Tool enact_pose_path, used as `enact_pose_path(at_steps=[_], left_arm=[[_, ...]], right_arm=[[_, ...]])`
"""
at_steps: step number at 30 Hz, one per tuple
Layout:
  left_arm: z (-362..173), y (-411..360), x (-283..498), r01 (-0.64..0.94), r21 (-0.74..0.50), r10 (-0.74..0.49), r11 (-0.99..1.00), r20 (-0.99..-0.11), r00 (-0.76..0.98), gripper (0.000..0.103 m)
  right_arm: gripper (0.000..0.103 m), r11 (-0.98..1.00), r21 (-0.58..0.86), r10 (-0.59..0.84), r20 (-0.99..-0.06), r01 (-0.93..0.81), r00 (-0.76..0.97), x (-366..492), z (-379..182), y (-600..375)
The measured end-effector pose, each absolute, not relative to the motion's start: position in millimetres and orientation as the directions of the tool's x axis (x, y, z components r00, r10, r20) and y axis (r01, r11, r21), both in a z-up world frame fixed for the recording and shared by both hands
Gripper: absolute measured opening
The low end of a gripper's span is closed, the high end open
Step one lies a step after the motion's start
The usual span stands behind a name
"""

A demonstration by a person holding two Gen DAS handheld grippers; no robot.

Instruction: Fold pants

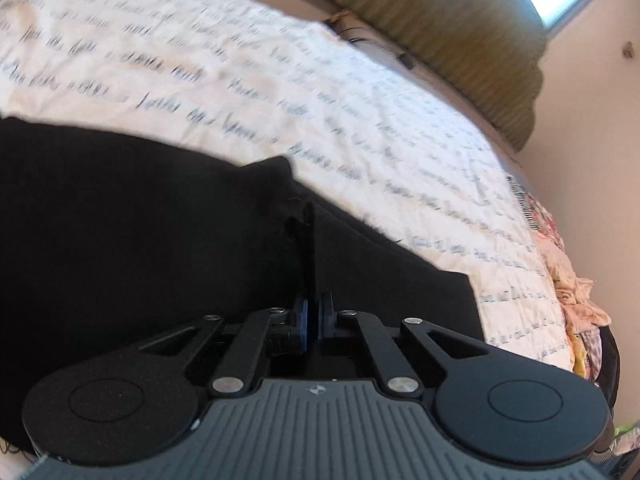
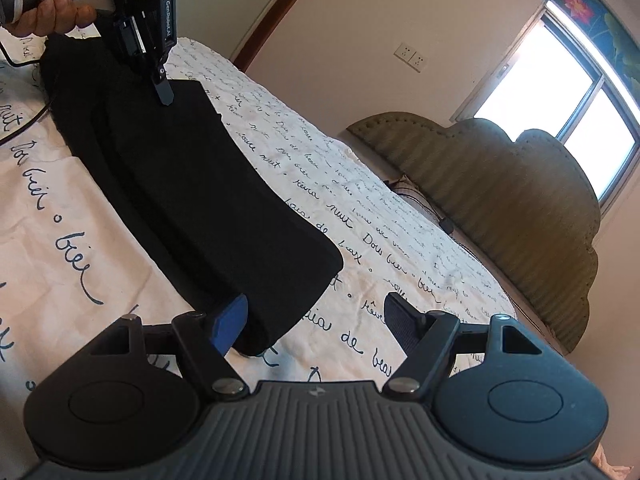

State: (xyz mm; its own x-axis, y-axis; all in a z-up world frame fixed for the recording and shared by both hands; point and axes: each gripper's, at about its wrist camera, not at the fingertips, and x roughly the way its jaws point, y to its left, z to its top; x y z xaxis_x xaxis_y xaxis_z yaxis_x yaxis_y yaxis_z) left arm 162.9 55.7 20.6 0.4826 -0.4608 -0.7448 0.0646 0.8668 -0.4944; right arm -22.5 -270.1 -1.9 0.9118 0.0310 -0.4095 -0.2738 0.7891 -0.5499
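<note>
From my left wrist, I see my left gripper [image 1: 311,300] with its fingers drawn together, blue pads almost touching. A thin strip of black fabric stands up just ahead of the tips, so I judge I have a pinch of the pants [image 1: 140,220] there, though dark cloth on dark fingers keeps me from being sure. The pants lie across the near part of the bed cover [image 1: 280,80], a white sheet with handwriting print, and their far edge runs well short of the green headboard [image 1: 460,40] at the bed's far end. Pointing steeply down suits a pinch on a flat layer.

From my right wrist, my right gripper [image 2: 316,312] has its fingers wide apart and holds nothing. The blue-padded finger [image 2: 230,320] sits just beside the near end of the pants [image 2: 224,208], which stretch as a long folded band away toward the bed's far left edge. My other finger is over bare cover. At the band's far end my left gripper [image 2: 164,94] comes down onto the cloth, with my hand [image 2: 48,12] on its handle. I judge I am placed to take this end so both ends can be carried together for the next fold.
</note>
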Motion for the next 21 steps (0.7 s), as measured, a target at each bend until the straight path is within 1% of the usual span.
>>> enact_pose_path(at_steps=[2,4,9,13,16,17,18,20,21], left_arm=[[3.4,62.1,166.4,0.013,-0.517,-0.467,0.856,-0.763,0.448,0.004],[-3.2,68.7,167.9,-0.015,-0.544,-0.482,0.839,-0.756,0.443,0.004],[-4.9,72.9,171.4,-0.002,-0.534,-0.48,0.845,-0.761,0.437,0.005],[-8.6,75.5,170.8,-0.011,-0.543,-0.485,0.84,-0.758,0.437,0.006],[-9.5,79.1,165.9,-0.012,-0.546,-0.486,0.838,-0.755,0.442,0.009],[-9.8,79.8,165.0,-0.012,-0.548,-0.487,0.837,-0.753,0.442,0.012],[-10.3,80.4,164.7,-0.011,-0.547,-0.486,0.837,-0.753,0.443,0.016],[-12.2,82.7,163.9,-0.016,-0.551,-0.487,0.834,-0.751,0.446,0.016],[-12.6,82.3,164.7,-0.017,-0.552,-0.488,0.833,-0.75,0.447,0.016]], right_arm=[[0.075,0.779,-0.552,0.047,-0.421,-0.297,0.906,-21.6,-5.4,-263.7],[0.075,0.752,-0.578,0.049,-0.43,-0.316,0.902,-20.9,-11.3,-255.2],[0.075,0.704,-0.634,0.014,-0.439,-0.32,0.898,-14.2,-24.2,-250.1],[0.075,0.704,-0.64,-0.002,-0.435,-0.308,0.9,-8.8,-25.2,-253.4],[0.075,0.693,-0.67,-0.039,-0.404,-0.267,0.914,-3.6,-23.0,-256.8],[0.075,0.696,-0.67,-0.048,-0.403,-0.258,0.914,-1.5,-21.2,-258.3],[0.074,0.696,-0.666,-0.047,-0.413,-0.267,0.91,0.5,-21.2,-259.2],[0.074,0.675,-0.682,-0.052,-0.424,-0.281,0.904,3.6,-28.1,-254.7],[0.067,0.657,-0.695,-0.049,-0.425,-0.292,0.904,4.5,-33.0,-251.4]])
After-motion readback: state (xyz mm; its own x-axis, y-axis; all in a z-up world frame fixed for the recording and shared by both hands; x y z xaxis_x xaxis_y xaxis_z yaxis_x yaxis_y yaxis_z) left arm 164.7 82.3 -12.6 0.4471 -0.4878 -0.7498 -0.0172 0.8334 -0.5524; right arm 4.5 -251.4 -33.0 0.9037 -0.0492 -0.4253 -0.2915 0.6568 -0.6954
